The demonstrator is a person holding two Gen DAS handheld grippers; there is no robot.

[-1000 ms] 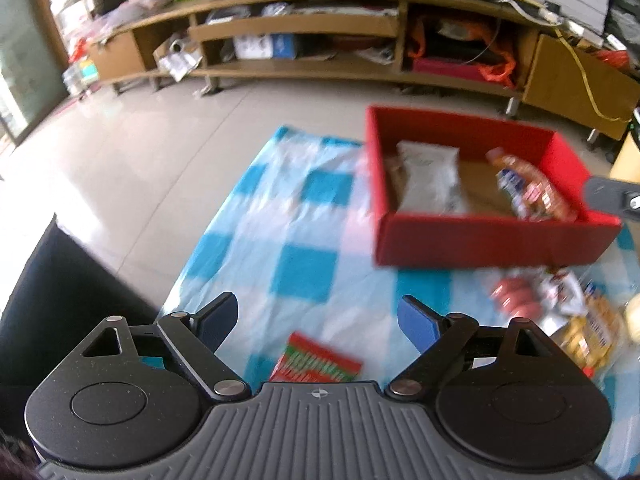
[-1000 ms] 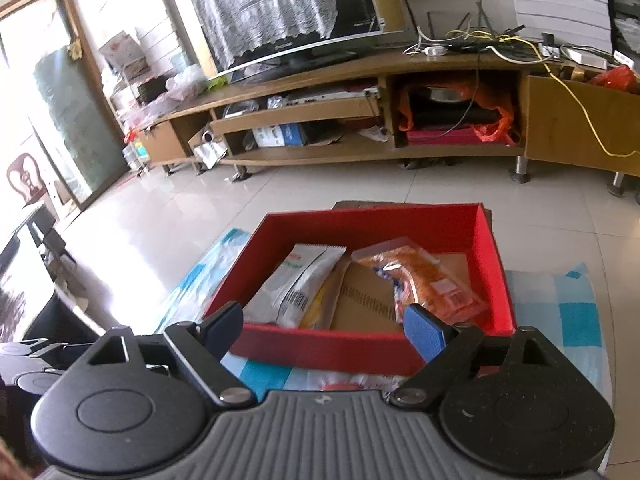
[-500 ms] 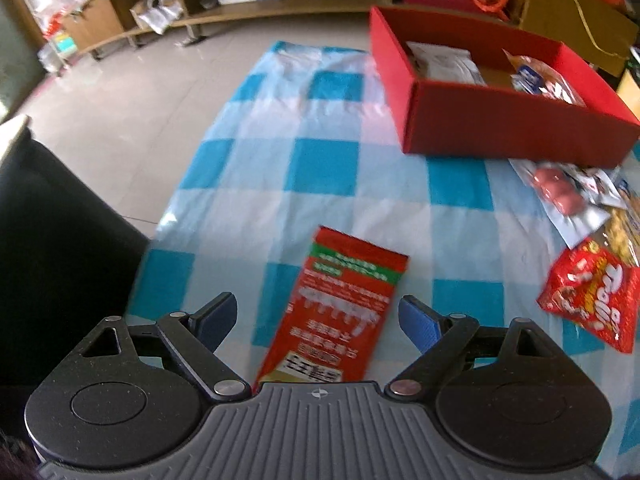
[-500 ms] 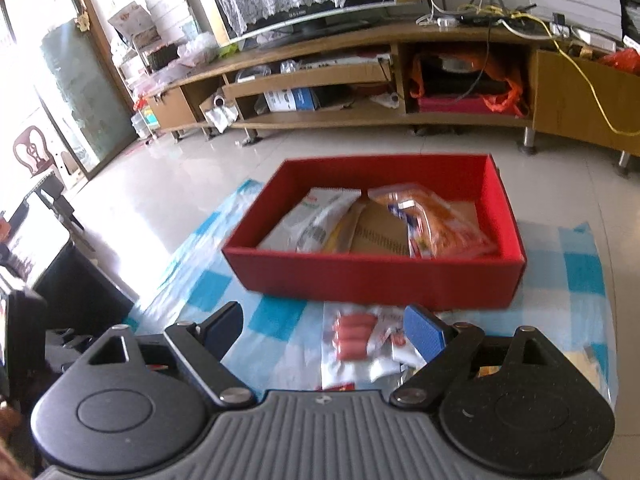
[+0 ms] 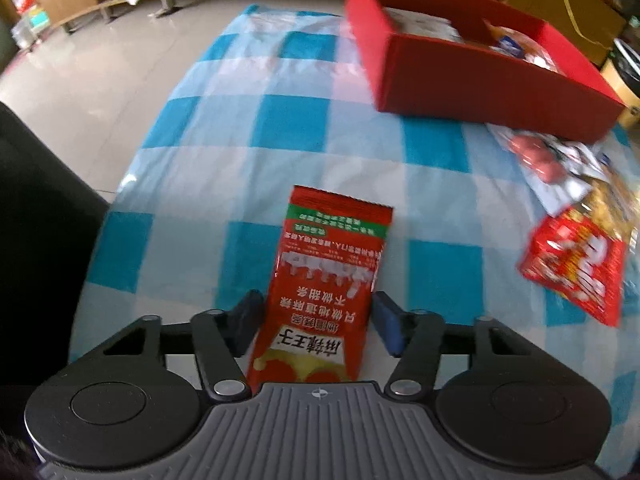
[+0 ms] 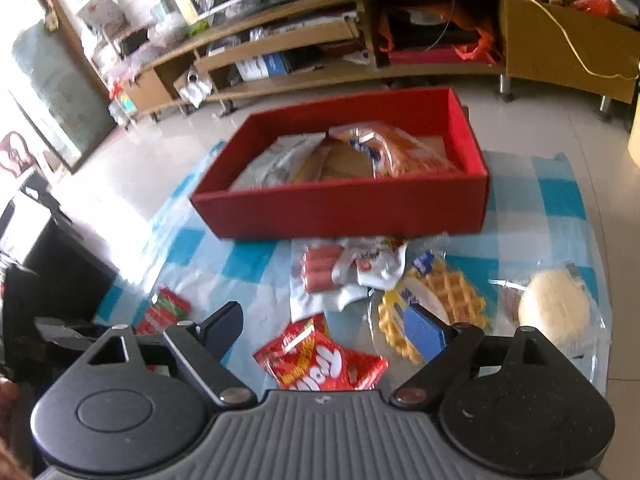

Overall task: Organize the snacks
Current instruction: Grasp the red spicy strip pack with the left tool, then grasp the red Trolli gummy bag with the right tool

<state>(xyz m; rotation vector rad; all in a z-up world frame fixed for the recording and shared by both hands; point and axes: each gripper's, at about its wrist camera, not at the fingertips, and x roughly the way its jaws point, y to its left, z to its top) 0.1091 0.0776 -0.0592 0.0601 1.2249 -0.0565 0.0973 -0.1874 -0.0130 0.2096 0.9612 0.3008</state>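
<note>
Left gripper (image 5: 316, 322), jaws just closing, grasps red packet (image 5: 328, 280) printed in Chinese. Right gripper (image 6: 324, 334) released. Red box (image 6: 344, 208), twelve o'clock, holds packets.

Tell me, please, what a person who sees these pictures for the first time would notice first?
Probably the red snack packet, lying on the blue checked cloth between the fingers of the left gripper, whose jaws have just been closing on its edges. Next comes the red box at the cloth's far side, already holding a few packets. Loose snacks lie in front of it, a red bag nearest the open right gripper.
</note>
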